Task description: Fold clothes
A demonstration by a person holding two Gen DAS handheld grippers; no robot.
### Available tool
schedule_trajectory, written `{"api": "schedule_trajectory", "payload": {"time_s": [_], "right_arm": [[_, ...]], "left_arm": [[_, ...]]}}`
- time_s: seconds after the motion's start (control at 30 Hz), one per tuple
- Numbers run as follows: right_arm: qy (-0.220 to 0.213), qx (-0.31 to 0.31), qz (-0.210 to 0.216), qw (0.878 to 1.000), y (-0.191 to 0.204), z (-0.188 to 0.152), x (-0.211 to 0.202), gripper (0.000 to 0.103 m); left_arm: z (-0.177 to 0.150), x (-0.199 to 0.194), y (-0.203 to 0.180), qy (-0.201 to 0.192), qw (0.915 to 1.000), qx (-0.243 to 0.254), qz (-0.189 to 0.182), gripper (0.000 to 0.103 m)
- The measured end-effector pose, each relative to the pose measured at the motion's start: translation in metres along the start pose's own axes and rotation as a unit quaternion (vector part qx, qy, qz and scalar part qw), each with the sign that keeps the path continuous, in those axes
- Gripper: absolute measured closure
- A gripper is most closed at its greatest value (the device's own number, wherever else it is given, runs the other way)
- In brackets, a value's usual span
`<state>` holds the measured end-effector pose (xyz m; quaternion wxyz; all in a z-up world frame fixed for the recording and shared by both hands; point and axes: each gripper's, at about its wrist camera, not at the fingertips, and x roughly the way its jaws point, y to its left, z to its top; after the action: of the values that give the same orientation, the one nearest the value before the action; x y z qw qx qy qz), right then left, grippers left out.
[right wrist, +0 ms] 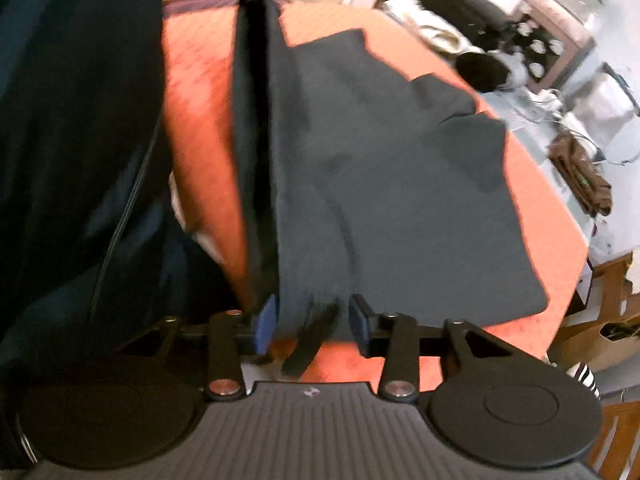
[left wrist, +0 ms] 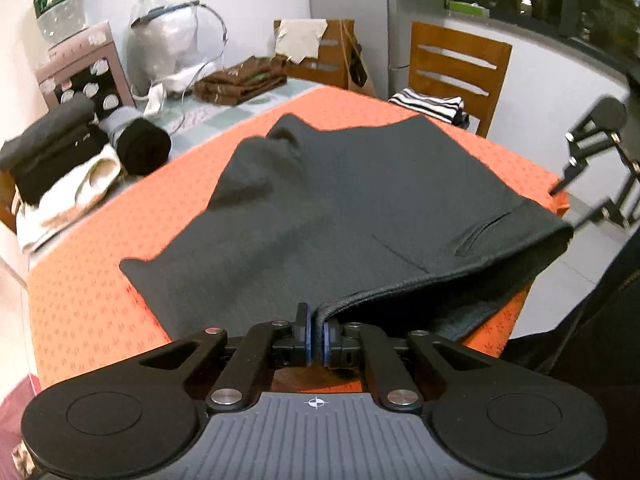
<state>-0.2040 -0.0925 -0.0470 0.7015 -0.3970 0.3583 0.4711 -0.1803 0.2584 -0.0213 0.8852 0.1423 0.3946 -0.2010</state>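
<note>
A dark grey garment [left wrist: 340, 200] lies spread on the orange tablecloth [left wrist: 88, 288], with its thick hemmed edge lifted along the near right side. My left gripper [left wrist: 316, 320] is shut on that hem at the near edge, the cloth pinched between the blue pads. In the right wrist view the same garment [right wrist: 400, 200] stretches away over the orange tablecloth [right wrist: 200, 120]. My right gripper [right wrist: 312, 316] stands open, and a bunched fold of the garment hangs loosely between its spread blue pads [right wrist: 266, 320]. The right gripper's black linkage [left wrist: 596, 140] also shows past the table's far right corner.
Folded brown clothes [left wrist: 240, 80], rolled dark clothes [left wrist: 140, 144], a black pile [left wrist: 48, 148] and white cloth [left wrist: 68, 196] crowd the table's far left. A striped garment [left wrist: 430, 106] lies on a wooden chair [left wrist: 456, 64]. A person's dark clothing [right wrist: 60, 120] is close on the left.
</note>
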Motion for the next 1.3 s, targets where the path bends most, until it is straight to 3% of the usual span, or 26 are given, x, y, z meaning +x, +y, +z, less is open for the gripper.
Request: {"api": "schedule_trajectory", "payload": {"time_s": [0.17, 0.3, 0.47, 0.53, 0.67, 0.73, 0.83, 1.0, 1.3], "right_arm": [[0.006, -0.044, -0.037, 0.998, 0.031, -0.015, 0.020, 0.053], [-0.004, -0.132, -0.083, 0.988, 0.056, -0.021, 0.037, 0.044], [-0.005, -0.207, -0.106, 0.973, 0.076, -0.026, 0.052, 0.044], [-0.006, -0.220, -0.106, 0.970, 0.077, -0.026, 0.053, 0.052], [-0.015, -0.203, -0.101, 0.974, 0.072, -0.022, 0.044, 0.065], [-0.022, -0.185, -0.105, 0.977, 0.062, -0.021, 0.036, 0.078], [-0.025, -0.156, -0.104, 0.982, 0.054, -0.020, 0.024, 0.083], [-0.026, -0.143, -0.102, 0.984, 0.045, -0.016, 0.022, 0.082], [-0.012, -0.108, -0.101, 0.989, 0.044, -0.012, 0.035, 0.067]], "left_arm": [[-0.001, 0.000, -0.001, 0.003, 0.9999, -0.012, 0.002, 0.095], [-0.002, 0.000, -0.001, 0.004, 0.9998, -0.017, 0.005, 0.095], [-0.006, 0.001, -0.003, 0.005, 0.9993, -0.036, 0.009, 0.094], [-0.010, 0.003, -0.004, 0.005, 0.9992, -0.038, 0.012, 0.093], [-0.017, 0.004, -0.006, 0.007, 0.9989, -0.043, 0.016, 0.091], [-0.021, 0.004, -0.006, 0.010, 0.9986, -0.048, 0.018, 0.089], [-0.028, 0.004, -0.007, 0.008, 0.9986, -0.049, 0.017, 0.083], [-0.041, -0.001, -0.008, 0.006, 0.9992, -0.038, -0.008, 0.047], [-0.066, -0.001, -0.017, 0.043, 0.9987, -0.015, -0.022, 0.040]]}}
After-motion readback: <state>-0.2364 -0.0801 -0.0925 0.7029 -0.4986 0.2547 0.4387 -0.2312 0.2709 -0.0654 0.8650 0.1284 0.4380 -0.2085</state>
